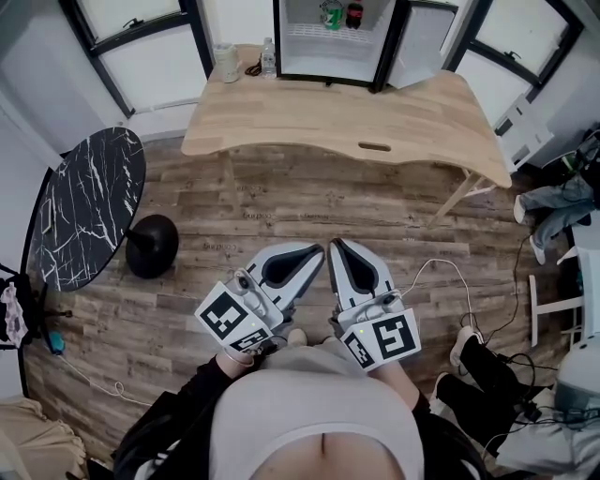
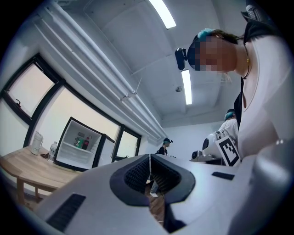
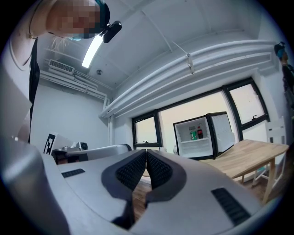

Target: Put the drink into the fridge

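Drinks, a green can (image 1: 331, 14) and a dark bottle (image 1: 354, 13), stand inside the open fridge (image 1: 337, 47) at the far edge of the surface (image 1: 375, 117). A clear bottle (image 1: 269, 58) stands near its far left corner. I reckon the open door could get knocked on the approach, and the clear bottle might tip if gripped too high. Left claw (image 2: 149, 158) and right claw (image 3: 146, 153) are both pressed together and empty. The fridge top is cut off, and the labels are too small to read.
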A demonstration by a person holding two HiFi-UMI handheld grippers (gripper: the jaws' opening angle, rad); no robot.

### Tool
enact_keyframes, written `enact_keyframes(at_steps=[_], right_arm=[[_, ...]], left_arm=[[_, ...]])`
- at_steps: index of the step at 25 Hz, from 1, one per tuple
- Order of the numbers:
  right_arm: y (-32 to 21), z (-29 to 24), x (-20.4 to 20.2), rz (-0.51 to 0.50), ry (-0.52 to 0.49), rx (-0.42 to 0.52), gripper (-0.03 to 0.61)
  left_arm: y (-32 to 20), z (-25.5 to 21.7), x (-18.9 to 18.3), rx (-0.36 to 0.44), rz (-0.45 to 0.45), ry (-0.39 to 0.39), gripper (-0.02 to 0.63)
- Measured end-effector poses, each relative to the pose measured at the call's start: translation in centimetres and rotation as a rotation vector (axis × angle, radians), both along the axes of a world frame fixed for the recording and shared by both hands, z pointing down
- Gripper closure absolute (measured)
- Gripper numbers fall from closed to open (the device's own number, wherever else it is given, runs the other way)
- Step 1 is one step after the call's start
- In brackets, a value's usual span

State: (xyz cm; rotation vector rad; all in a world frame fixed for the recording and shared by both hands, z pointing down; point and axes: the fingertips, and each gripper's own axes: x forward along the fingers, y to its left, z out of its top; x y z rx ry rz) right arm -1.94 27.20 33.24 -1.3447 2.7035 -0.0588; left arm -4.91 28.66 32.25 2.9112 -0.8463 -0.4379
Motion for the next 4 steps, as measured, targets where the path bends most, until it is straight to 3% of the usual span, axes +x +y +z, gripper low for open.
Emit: enact_keyframes(at_steps=[4], right_arm=[[0.05,0.03,0.12,0.001,0.001,0.003,0.549]], left_arm=[[0.0,0.17,0.08,-0.004,-0.001,0.002,0.601]])
